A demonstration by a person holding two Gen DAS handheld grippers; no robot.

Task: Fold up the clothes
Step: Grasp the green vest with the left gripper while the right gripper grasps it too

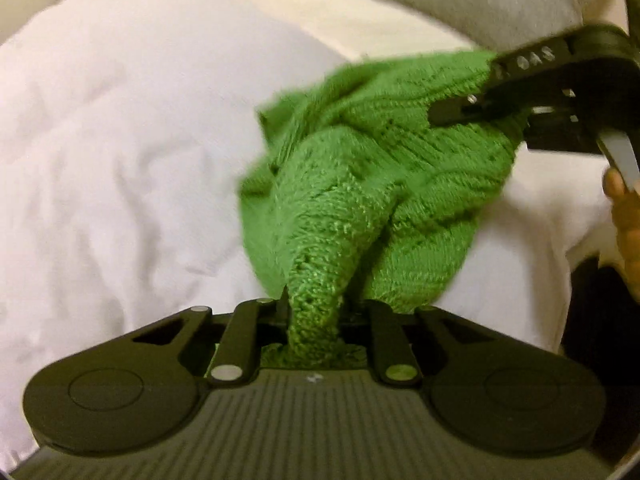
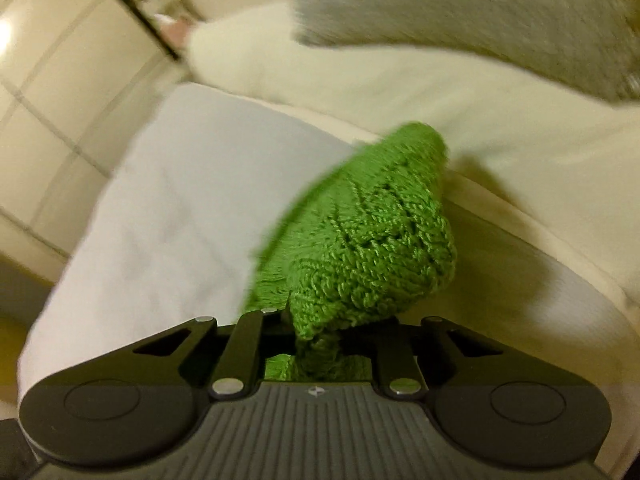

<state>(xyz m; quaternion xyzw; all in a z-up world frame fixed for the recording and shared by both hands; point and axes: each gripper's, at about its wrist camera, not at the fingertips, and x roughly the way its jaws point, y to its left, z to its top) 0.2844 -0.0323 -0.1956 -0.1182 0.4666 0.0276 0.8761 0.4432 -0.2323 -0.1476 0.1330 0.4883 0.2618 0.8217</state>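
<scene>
Left gripper [image 1: 314, 312] pinches thick bunch of green knit garment [image 1: 360, 184]; right gripper [image 2: 316, 326] likewise clamped on another part of same knit. Garment hangs slung between the two tools, above white duvet [image 1: 120, 120], not lying flat.

Risks, judged:
- bulky loose knit could slide out of either pinch under own weight, sag
- pulling tools apart could stretch stitches
- bunched grip gives crooked fold line
- soft, rumpled duvet means uneven landing

Beyond: cream pillow [image 2: 360, 76], grey cushion [image 2: 480, 12]; swinging cloth could snag there.

left black two-finger gripper [image 1: 314, 312]: bottom centre, clamped on green knit garment [image 1: 360, 184] | right black two-finger gripper [image 1: 460, 114]: upper right, clamped on it | bare hand [image 1: 626, 224]: right edge
</scene>
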